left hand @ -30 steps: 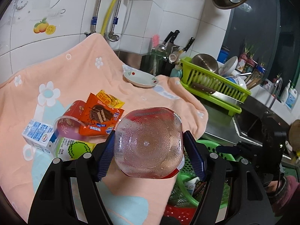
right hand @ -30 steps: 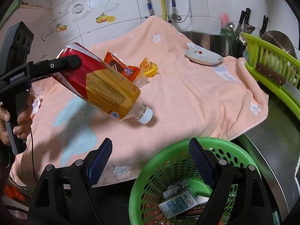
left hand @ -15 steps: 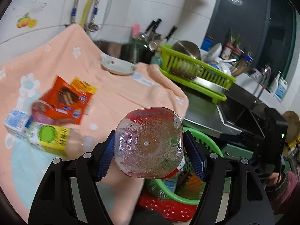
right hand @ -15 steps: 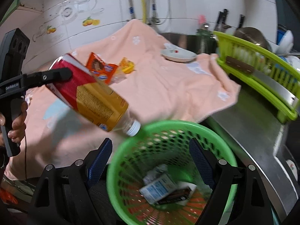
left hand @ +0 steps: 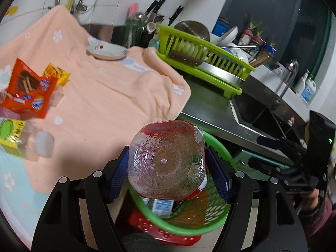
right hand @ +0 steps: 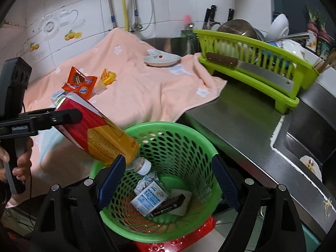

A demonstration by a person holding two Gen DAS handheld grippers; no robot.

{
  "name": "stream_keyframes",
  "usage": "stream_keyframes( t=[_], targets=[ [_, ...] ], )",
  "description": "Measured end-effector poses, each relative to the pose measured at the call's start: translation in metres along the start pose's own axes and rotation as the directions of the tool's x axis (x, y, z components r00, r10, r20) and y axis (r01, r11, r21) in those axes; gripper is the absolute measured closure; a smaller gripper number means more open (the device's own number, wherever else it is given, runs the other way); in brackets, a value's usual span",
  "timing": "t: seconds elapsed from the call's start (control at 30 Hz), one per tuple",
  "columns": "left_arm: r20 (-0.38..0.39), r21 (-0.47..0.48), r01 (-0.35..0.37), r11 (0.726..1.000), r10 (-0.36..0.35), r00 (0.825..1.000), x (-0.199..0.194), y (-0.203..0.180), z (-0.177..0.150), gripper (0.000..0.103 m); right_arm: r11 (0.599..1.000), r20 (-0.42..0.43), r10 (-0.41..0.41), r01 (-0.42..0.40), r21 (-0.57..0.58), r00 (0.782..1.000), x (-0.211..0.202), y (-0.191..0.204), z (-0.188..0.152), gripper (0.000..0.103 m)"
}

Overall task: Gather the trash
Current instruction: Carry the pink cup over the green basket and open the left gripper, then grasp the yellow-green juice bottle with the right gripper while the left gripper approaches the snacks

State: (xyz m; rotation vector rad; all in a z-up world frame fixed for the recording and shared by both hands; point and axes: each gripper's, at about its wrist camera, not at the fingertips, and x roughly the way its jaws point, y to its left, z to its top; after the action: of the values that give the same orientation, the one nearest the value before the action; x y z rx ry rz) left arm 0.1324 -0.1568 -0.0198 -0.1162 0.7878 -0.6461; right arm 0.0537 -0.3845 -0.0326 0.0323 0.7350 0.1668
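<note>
Trash here means a plastic bottle (right hand: pixel 95 134) with a red and yellow label, gripped near its base between the blue pads of the left tongs (left hand: pixel 167 174), which are closed on its sides. It hangs tilted, white cap lowest, with the neck just inside the rim of the green basket (right hand: pixel 189 130) that stands beside the tabletop edge. The right tongs (right hand: pixel 169 180) are spread wide and hold nothing; they hover over the basket mouth, one finger (right hand: pixel 112 178) close to the bottle's shoulder, though whether it touches I cannot tell. Down in the basket lie a small milk carton (right hand: pixel 150 198), a crumpled wrapper and a dark packet. On the peach towel (right hand: pixel 147 92) covering the tabletop more litter waits: an orange snack packet (left hand: pixel 27 92), a yellow wrapper (left hand: pixel 56 75), and a second bottle with a green and yellow label (left hand: pixel 19 140) lying on its side. The step in hand looks like the drop of the held bottle into the basket. My judgement is that the next move calls for the left tongs to part so it falls cap first, with the base brought a little further over the rim, lest it tip back onto the towel. After that, the towel's remaining pieces would need picking up.
</note>
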Motion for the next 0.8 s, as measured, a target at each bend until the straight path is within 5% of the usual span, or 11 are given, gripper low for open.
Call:
stream_keyframes(
  t=[0.27,0.8],
  targets=[
    [-0.061,-0.042,0.044,0.998,-0.046,0.997,0.026,-0.007,-0.012,0.026,1.000,0.002,-0.003,0.003,0.018,1.000,-0.003,-0.007,-0.004,0.022],
    [-0.024,-0.009,-0.170,0.985,0.169,0.985,-0.029,0.023,-0.007,0.020,0.989,-0.011,0.143,-0.143,-0.019,0.990,0.027,0.031,0.022,0.022]
  ],
)
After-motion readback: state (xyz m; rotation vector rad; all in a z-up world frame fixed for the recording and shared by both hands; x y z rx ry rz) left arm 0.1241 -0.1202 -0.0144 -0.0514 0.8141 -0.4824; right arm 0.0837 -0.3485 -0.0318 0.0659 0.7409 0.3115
